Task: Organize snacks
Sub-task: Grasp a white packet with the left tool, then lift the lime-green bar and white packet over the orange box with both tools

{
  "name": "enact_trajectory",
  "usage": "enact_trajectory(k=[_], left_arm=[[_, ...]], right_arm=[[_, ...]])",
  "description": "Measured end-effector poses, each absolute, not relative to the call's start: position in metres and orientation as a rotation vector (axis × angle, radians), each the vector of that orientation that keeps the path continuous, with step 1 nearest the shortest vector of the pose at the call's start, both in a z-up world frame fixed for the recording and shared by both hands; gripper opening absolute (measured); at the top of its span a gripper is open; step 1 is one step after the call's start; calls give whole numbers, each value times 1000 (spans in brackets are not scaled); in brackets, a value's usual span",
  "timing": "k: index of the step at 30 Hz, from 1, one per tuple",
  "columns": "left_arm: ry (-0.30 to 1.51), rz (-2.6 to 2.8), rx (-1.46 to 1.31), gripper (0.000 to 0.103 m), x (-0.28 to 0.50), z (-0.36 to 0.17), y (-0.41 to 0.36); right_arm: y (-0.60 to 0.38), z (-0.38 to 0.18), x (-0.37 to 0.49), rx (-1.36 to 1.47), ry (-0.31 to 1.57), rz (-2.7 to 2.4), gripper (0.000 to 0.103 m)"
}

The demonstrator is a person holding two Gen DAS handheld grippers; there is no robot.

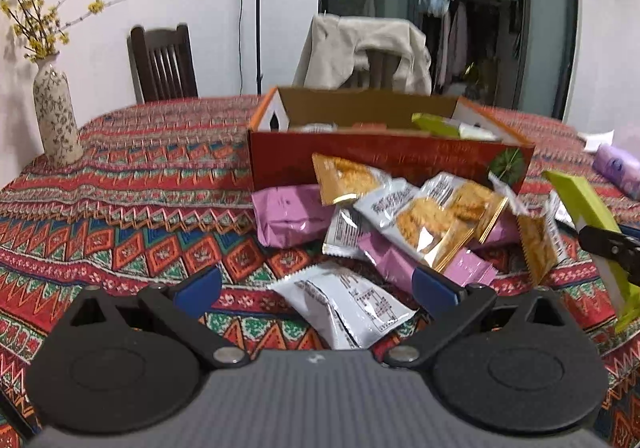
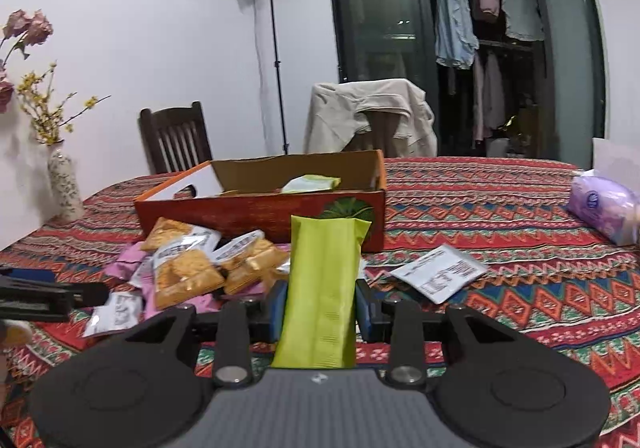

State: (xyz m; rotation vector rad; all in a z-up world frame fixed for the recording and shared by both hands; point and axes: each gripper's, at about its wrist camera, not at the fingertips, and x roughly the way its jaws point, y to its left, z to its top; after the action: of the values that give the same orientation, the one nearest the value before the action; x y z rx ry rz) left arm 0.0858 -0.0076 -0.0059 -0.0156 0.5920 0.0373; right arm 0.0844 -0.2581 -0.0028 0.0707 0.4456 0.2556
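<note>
Right gripper (image 2: 322, 308) pinching a green snack packet (image 2: 322, 288) across its lower half, held upright above the tablecloth (image 2: 520, 288), short of the red cardboard box (image 2: 256, 209). Looks light, thin and crinkly; probably slick foil, likely to bend above the pinch, so best squeezed mid-body, not at the crimped ends

Left gripper (image 1: 318, 286) spread wide, empty, poised over a white packet (image 1: 348, 306) lying flat, back label up. Flat and limp by the look; an edge grip likely easier than the face

Beyond, a loose heap: orange cracker packs (image 1: 440, 219), likely crumbly, and pink packets (image 1: 292, 213) partly buried, count unclear. Box interior mostly hidden behind its front wall; only another green packet (image 2: 310, 183) pokes above it. Printing everywhere too blurred to read. A purple pack (image 2: 604, 207) near the far right edge
</note>
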Motion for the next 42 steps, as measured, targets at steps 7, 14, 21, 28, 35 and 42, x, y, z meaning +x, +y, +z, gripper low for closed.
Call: enact_trajectory(k=[7,14,21,28,35,42], left_arm=[[665,95,27,103,106,-12,-21],[725,131,35,103,122,-21,-22],[750,111,16,86,123,-28,-17],[720,65,-14,50,113,-25,-10],[665,38,-46,49,99,-22,1],[530,19,-38,49,83,2,4]], right_arm=[[-252,-8,83,77,456,288,34],[-250,-12,84,81,465,311,34],[-248,-16,85,81,480,318,34],[-245,-16,84,76,484,320,34],[-242,-14,83,65,481,322,34],[-239,-4,82,64,451,326,34]])
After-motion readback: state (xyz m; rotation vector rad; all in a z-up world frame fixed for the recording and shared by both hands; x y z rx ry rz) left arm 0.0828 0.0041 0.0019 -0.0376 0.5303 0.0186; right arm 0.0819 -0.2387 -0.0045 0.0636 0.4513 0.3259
